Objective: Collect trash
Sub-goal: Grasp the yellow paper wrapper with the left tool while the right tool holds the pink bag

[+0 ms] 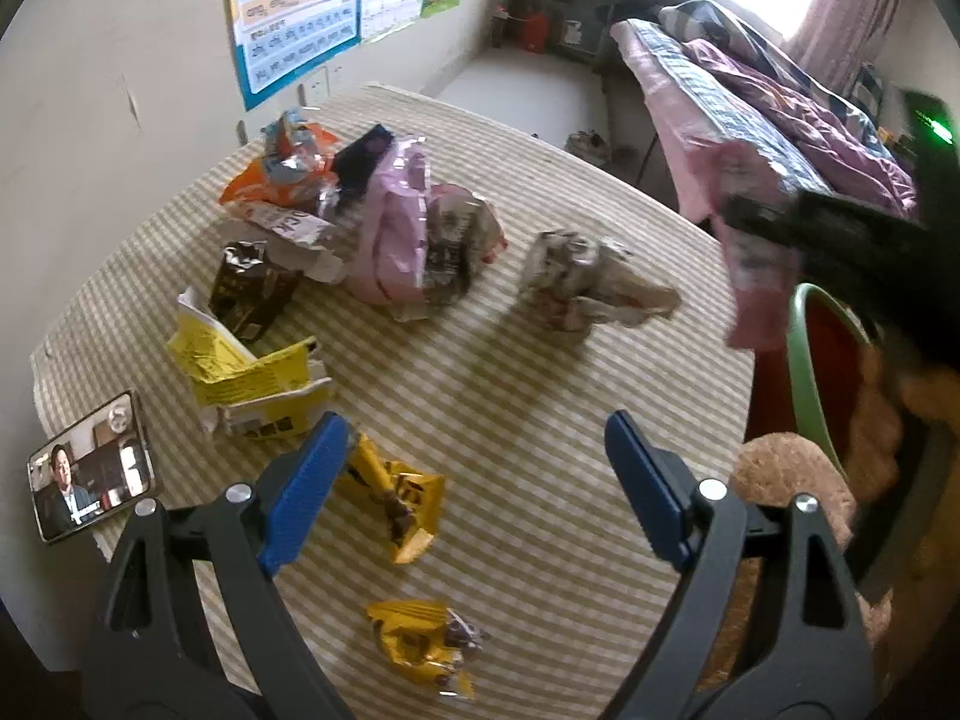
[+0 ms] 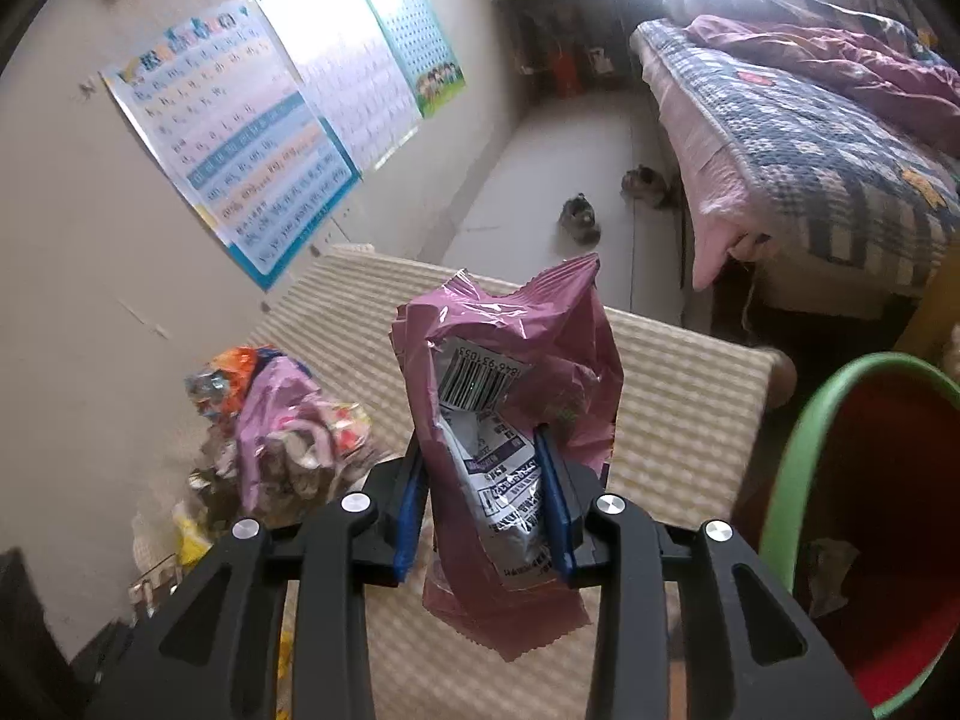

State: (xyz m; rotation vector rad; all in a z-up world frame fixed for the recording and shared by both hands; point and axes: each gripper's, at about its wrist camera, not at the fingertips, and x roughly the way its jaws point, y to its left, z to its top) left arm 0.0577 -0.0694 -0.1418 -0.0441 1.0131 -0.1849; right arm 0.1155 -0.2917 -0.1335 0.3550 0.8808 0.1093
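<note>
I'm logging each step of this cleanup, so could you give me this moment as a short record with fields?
surface: striped beige tablecloth
right gripper: shut on a crumpled pink plastic snack wrapper with a barcode, lifted clear of the cloth
left gripper: open, empty, above the cloth
bin: red bucket with green rim, right of the held wrapper
still on cloth: two small yellow wrappers, torn yellow paper packet, dark brown bag, mixed pile of wrappers
other: smartphone playing video
</note>
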